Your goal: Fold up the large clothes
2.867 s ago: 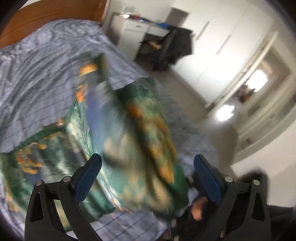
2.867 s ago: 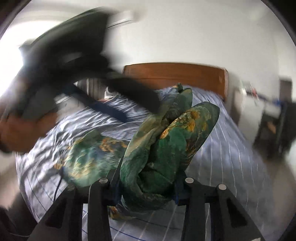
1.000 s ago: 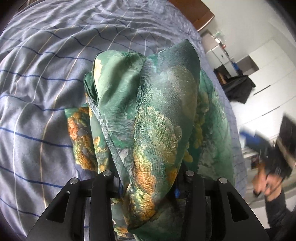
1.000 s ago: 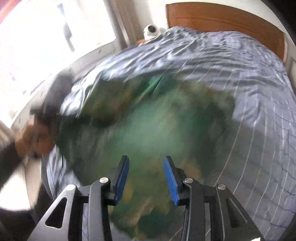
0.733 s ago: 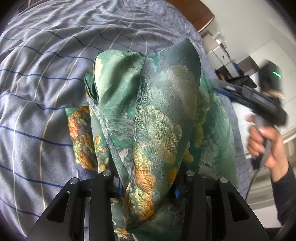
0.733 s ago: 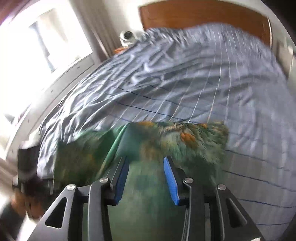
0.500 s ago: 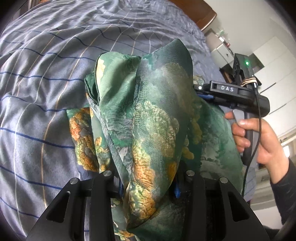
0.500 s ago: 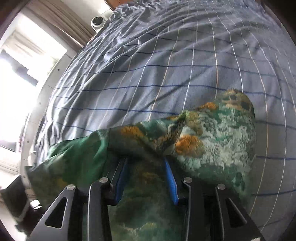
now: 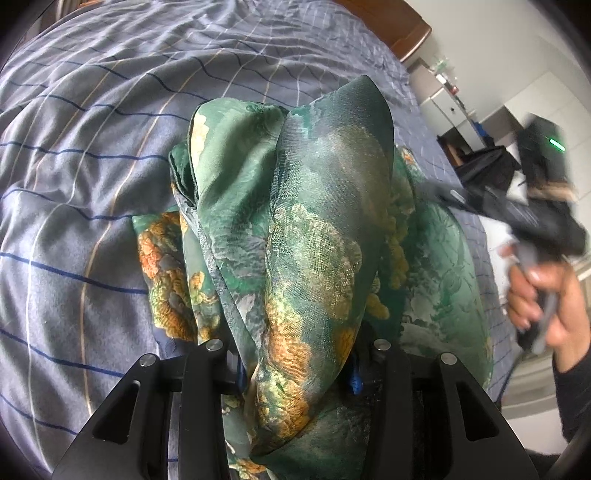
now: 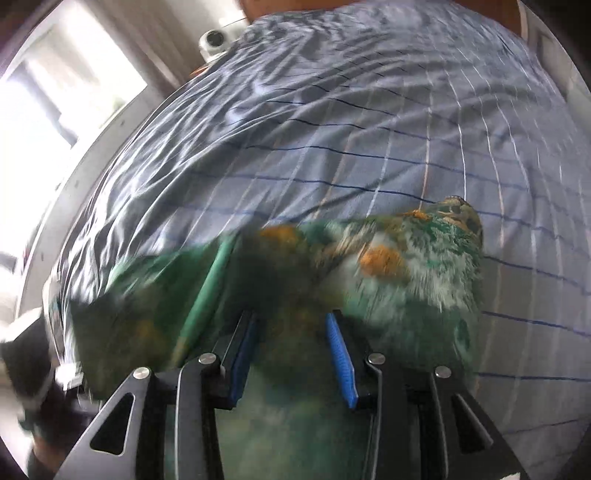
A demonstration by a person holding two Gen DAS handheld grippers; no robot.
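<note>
A large green silky garment [image 9: 317,236] with orange and gold floral print lies partly on the bed. My left gripper [image 9: 295,373] is shut on a thick bunch of it, which rises in front of the camera. In the left wrist view my right gripper [image 9: 439,192] comes in from the right, held by a hand, with its tips at the garment's right edge. In the right wrist view the garment [image 10: 406,266] is spread below, blurred by motion. My right gripper [image 10: 291,354] hovers over it with its blue pads [image 10: 341,354] apart and nothing between them.
The bed [image 9: 85,155] has a grey-blue cover with thin dark and light stripes. A wooden headboard [image 9: 399,26] is at the far end. A desk and dark chair [image 9: 480,162] stand beyond the bed. A bright window [image 10: 48,110] is on the left.
My left gripper has kept its hold on the bunched garment. My right gripper, empty, has swung over the spread part of the garment and pulled back a little to the right.
</note>
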